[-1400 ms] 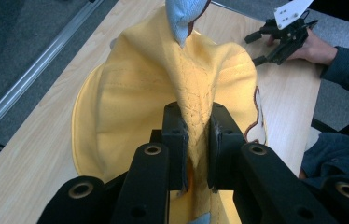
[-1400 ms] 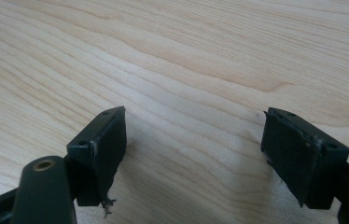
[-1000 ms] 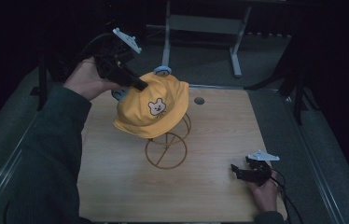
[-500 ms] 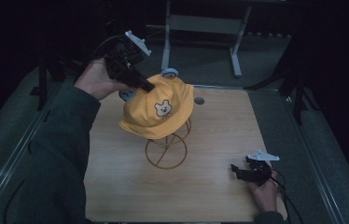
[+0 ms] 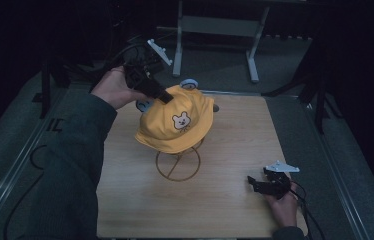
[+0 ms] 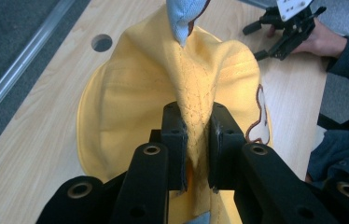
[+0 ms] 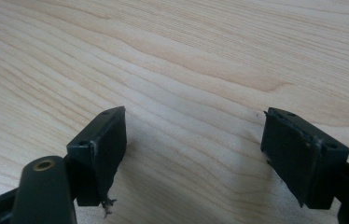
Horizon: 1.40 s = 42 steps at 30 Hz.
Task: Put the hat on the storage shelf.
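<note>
1. Pinched a fold of the yellow cap (image 6: 130,107) between the narrowed jaws of the left gripper (image 6: 196,140), with the cloth bunched up between the two pads.
2. Seen from the high view: left gripper (image 5: 162,96) at the cap's rear edge, on the far left side, with the cap (image 5: 175,125) draped over the top of the gold wire stand (image 5: 177,162).
3. Sat tilted rather than square, the bear face patch (image 5: 180,121) facing the person and the brim drooping toward the near left.
4. Showed pale blue ear pieces (image 5: 190,84) at the far edge of the cap, beside the gripped fold.
5. Rested on the wooden table (image 5: 225,150) near its front right corner: the right gripper (image 5: 257,184), well apart from cap and stand.
6. Stood wide open there, jaws spread over bare wood grain (image 7: 186,70) with nothing between them.
7. Judged as the step in hand: handling the cap at the stand by its back edge, either seating it or lifting it off; cannot tell which from these pictures alone.
8. Called for next, if seating: lowering the held edge until the crown settles evenly on the wire, then easing the pinch open.
9. Called for next, if removing: lifting straight up so the cloth clears the wire without tipping the light stand.
10. Likely no need of the right gripper unless the stand starts to shift.
</note>
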{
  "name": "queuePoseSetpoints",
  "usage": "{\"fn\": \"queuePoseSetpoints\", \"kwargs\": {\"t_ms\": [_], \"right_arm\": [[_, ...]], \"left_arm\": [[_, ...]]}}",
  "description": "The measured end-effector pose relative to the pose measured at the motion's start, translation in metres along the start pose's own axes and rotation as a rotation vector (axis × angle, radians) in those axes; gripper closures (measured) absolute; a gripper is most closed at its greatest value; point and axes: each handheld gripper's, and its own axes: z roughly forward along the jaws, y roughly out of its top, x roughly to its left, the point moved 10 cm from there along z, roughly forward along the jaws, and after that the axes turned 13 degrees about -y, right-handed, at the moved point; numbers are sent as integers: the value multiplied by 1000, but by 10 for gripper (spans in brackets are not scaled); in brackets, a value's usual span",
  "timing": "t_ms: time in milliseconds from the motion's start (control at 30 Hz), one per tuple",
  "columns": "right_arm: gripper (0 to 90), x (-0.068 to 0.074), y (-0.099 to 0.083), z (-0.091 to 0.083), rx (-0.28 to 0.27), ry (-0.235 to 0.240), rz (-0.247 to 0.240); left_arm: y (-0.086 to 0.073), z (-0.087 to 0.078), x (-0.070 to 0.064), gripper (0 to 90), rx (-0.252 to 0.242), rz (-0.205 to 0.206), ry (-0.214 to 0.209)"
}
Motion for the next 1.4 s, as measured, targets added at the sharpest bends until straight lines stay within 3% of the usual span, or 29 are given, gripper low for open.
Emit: {"fn": "queuePoseSetpoints", "kwargs": {"t_ms": [433,900,1100,1400], "right_arm": [[223,0,0,0,-1,2,0],[222,0,0,0,1,2,4],[222,0,0,0,1,2,4],[222,0,0,0,1,2,4]], "left_arm": [[3,28,-1,769,54,9,-26],[5,54,-4,668,80,34,-33],[4,55,-5,511,67,29,-20],[1,39,1,400,6,7,31]]}}
